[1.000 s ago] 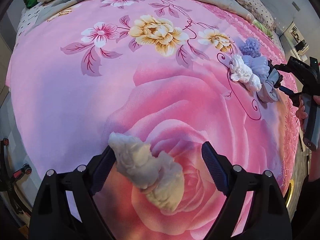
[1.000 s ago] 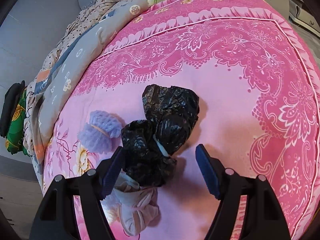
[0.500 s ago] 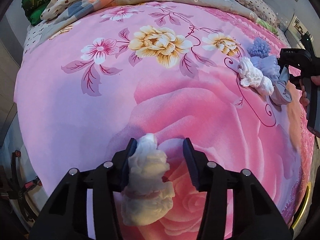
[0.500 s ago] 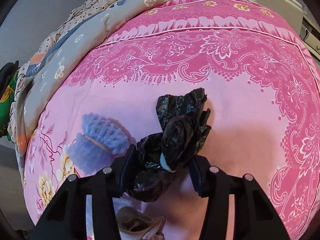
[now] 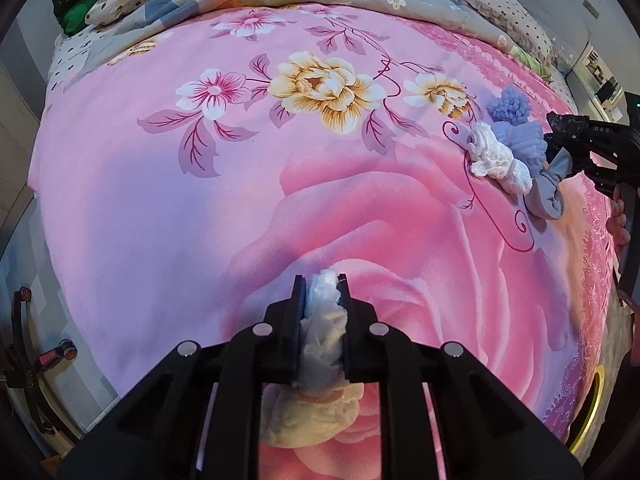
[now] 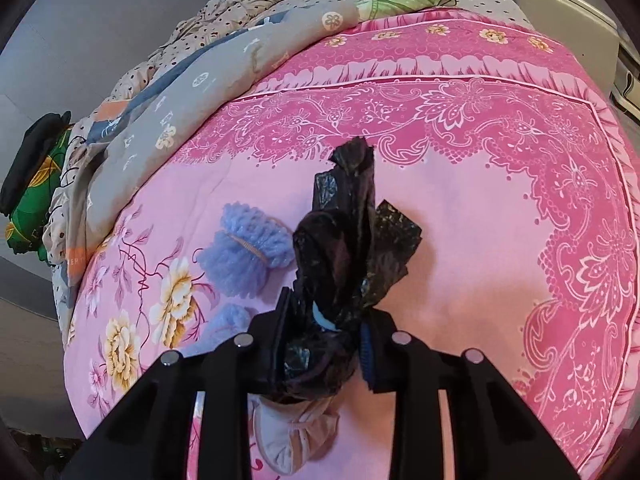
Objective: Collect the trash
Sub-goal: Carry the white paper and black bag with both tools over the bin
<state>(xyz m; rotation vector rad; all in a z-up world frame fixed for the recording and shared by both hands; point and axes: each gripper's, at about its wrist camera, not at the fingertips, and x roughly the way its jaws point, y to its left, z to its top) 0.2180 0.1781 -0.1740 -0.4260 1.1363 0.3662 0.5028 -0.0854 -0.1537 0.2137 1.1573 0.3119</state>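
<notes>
The left gripper, its jaws just closed, clamps a crumpled white bag near the bed's front edge. The right gripper, likewise just closed, pinches a black plastic bag toward the right edge. A white wad, blue yarn bundles and a grey sock remain uncollected; nothing appears binned yet.

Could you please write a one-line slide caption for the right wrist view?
Right gripper, just closed, clamps a crumpled black plastic bag above the pink floral bedspread, beside a blue yarn bundle.
</notes>
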